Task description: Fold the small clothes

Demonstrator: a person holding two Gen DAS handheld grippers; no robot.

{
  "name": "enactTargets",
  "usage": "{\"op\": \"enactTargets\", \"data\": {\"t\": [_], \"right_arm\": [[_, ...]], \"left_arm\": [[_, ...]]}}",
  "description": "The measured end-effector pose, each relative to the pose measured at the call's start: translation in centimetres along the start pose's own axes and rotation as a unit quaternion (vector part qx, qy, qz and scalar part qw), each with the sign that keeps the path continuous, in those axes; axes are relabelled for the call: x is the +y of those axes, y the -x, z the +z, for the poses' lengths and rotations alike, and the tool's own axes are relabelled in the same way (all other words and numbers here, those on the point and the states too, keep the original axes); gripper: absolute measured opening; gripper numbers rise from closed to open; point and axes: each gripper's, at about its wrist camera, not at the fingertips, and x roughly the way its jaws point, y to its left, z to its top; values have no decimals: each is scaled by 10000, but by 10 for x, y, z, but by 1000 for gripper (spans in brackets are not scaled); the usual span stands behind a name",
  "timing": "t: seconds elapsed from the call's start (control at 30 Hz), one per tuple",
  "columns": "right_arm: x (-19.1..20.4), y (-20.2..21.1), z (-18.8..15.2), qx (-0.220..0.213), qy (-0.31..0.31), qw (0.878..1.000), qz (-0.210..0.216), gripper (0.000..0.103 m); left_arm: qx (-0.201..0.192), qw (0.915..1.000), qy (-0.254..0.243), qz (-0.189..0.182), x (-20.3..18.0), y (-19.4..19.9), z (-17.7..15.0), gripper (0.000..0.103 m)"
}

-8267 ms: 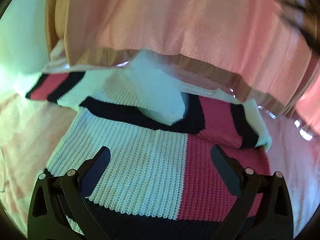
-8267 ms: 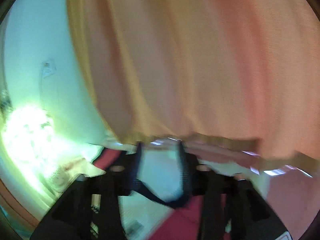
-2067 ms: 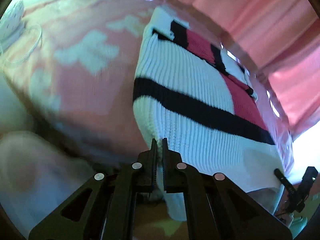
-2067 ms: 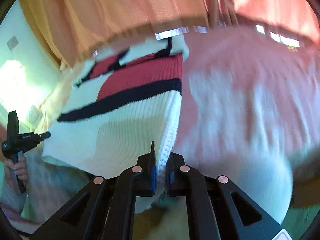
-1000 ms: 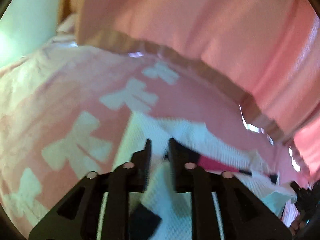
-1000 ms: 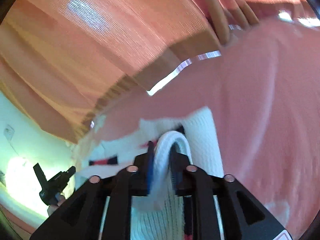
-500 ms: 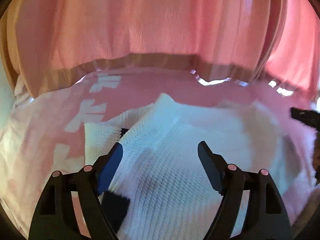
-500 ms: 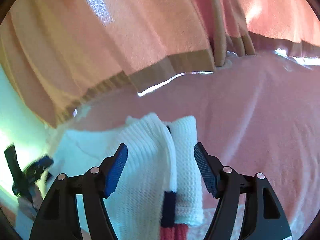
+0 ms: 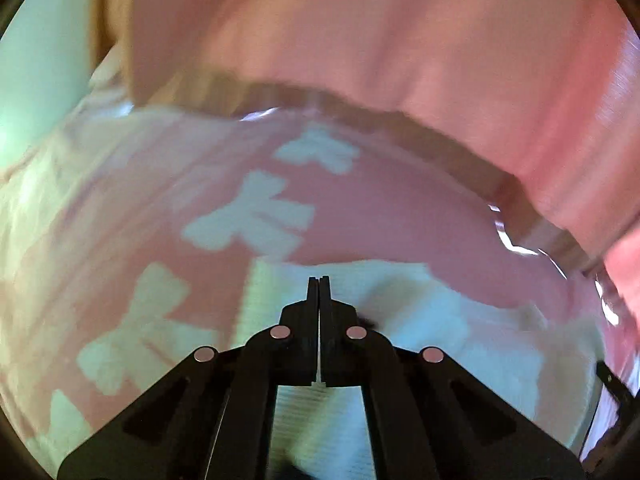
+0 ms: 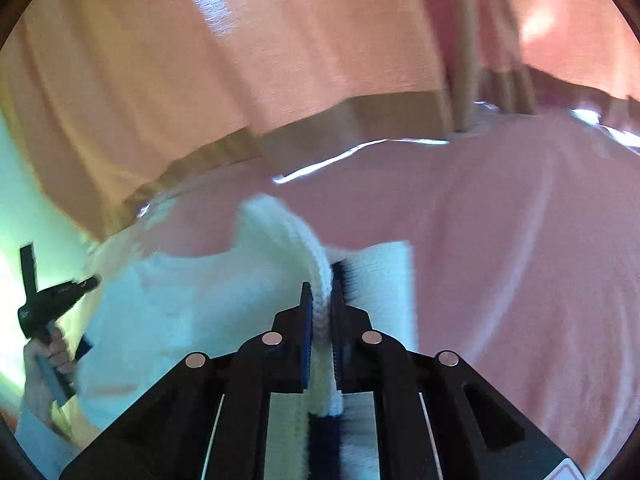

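Note:
The knitted sweater lies folded on the bed, mostly white side up, blurred in the left wrist view. My left gripper hangs over its left edge, fingers pressed together with nothing visible between them. In the right wrist view the sweater shows a raised white fold and a dark stripe beside it. My right gripper is closing, its pads pinching that white knitted fold. A hand holds the left gripper at the far left of this view.
The pink bedspread with white bow shapes spreads left of and beyond the sweater, and plain pink bedspread lies to its right. Pink curtains hang along the bed's far side, and a pale wall stands at the left.
Half a second ago both grippers stood wide open above the folded sweater. Now both have closed: the right one pinches the white fold, the left one's fingers meet after it shifted toward the sweater's left edge.

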Motion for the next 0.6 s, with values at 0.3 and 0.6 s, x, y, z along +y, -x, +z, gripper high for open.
{"op": "enactTargets", "data": {"t": [0.3, 0.6], "right_arm": [[9, -2, -9, 69, 159, 9998, -138, 47], [16, -10, -13, 257, 345, 9990, -152, 54]], "left_arm": [[-252, 9792, -1388, -1455, -67, 48, -20, 82], [812, 9685, -2130, -1006, -88, -17, -53, 7]]}}
